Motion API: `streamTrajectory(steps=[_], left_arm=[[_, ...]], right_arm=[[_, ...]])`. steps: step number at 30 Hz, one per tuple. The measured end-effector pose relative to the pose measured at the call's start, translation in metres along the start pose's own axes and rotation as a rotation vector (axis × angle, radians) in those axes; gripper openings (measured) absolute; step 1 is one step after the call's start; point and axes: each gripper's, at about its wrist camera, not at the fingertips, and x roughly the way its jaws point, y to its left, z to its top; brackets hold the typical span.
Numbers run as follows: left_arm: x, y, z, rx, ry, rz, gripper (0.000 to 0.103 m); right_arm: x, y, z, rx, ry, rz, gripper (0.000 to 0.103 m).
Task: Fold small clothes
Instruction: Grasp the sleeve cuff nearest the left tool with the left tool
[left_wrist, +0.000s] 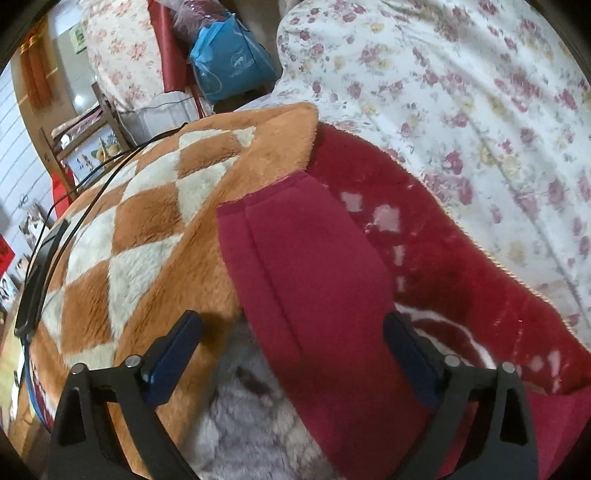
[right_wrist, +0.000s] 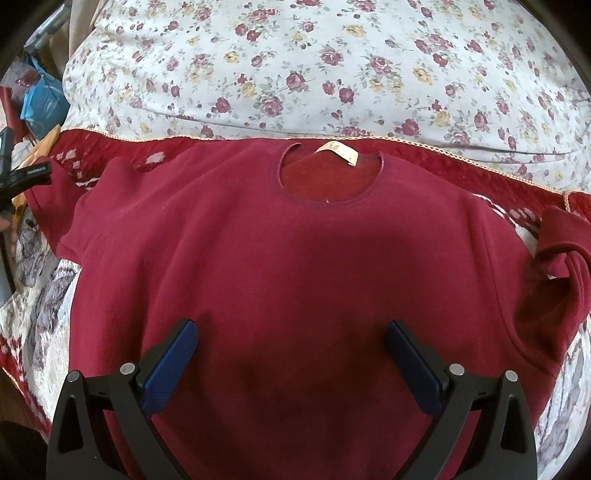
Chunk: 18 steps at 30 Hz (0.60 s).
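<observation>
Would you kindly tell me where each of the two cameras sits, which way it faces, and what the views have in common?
Left wrist: on the left tongs, angled down at a dark red sleeve lying by a brown-and-cream checked blanket; both blue pads show, open.
Right wrist: on the right tongs, angled down over the sweater laid flat, neckline farthest away; both pads show, open, and the left tongs appear at the left edge.
Shared: the sweater, the red blanket beneath, the floral quilt, a blue bag.
</observation>
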Motion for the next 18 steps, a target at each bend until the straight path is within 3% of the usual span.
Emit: streamTrajectory(steps=[5,7,8,9,10,11,13,16,18], left_arm=[[0.013,-0.004,0.005,0.010,-0.015,0.041,0.090],[0.013,-0.008,0.006,0.018,-0.032,0.063,0.081],[0.013,-0.010,0.006,0.023,-0.040,0.066,0.069],[0.012,-0.012,0.006,0.032,-0.052,0.054,0.042],[0.013,-0.014,0.006,0.033,-0.039,0.010,0.023],[0.016,-0.014,0.006,0.021,-0.006,-0.041,0.013],[0.012,-0.015,0.005,0.011,-0.016,-0.046,0.011],[0.002,-0.015,0.002,-0.001,-0.004,-0.113,0.010],[-0.012,-0.015,0.000,-0.015,0.012,-0.208,0.010]], right_arm=[[0.001,0.000,-0.001,-0.004,-0.003,-0.004,0.103],[0.001,0.001,-0.001,-0.002,-0.004,-0.004,0.103],[0.001,0.001,-0.001,-0.002,-0.005,-0.005,0.103],[0.001,0.001,-0.001,-0.003,-0.006,-0.007,0.103],[0.002,0.002,-0.001,-0.004,-0.008,-0.010,0.103],[0.002,0.002,-0.002,-0.005,-0.010,-0.012,0.103],[0.002,0.002,-0.002,-0.005,-0.011,-0.012,0.103],[0.001,0.001,-0.003,-0.001,-0.009,-0.007,0.103],[-0.001,-0.001,-0.003,0.009,-0.011,0.001,0.103]])
